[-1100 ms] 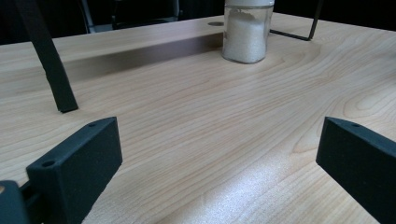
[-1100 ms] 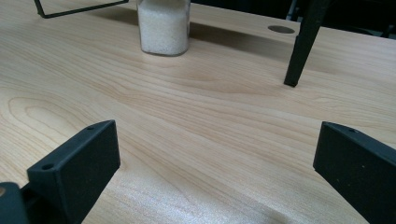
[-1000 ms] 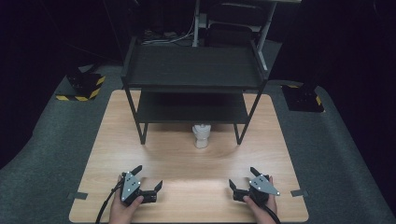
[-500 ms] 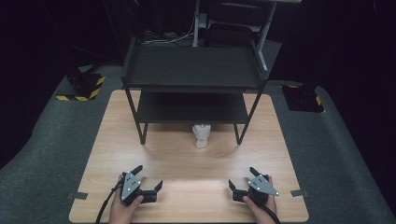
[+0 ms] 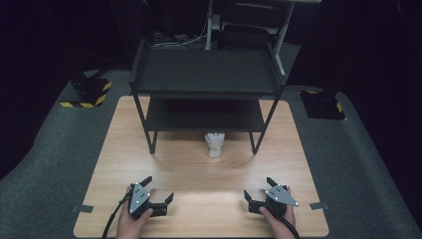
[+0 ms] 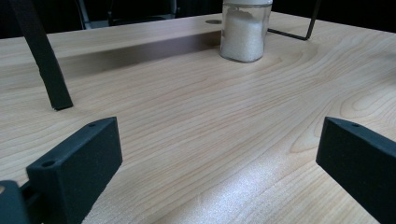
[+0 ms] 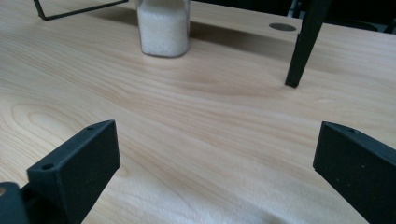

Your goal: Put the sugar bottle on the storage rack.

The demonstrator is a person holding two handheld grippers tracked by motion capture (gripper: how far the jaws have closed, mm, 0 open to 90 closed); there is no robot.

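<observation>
Wooden counter point(image 5: 189, 169) unchanged since a second ago: both grippers, left point(image 5: 158, 198) and right point(image 5: 255, 195), rest with jaws released, jar point(image 5: 215, 144) untouched.

A black two-tier metal shelf rack point(image 5: 206, 74) stands at the far part of the light wood surface point(image 5: 189, 169). Grey carpet point(image 5: 50, 164) surrounds it. Yellow-and-black striped blocks point(image 5: 89, 94) sit on the floor to the left, and a dark block point(image 5: 323, 104) to the right.

Bare table point(image 5: 199, 174) ahead — shelf legs point(image 5: 152, 144) flank jar point(image 5: 215, 144).
</observation>
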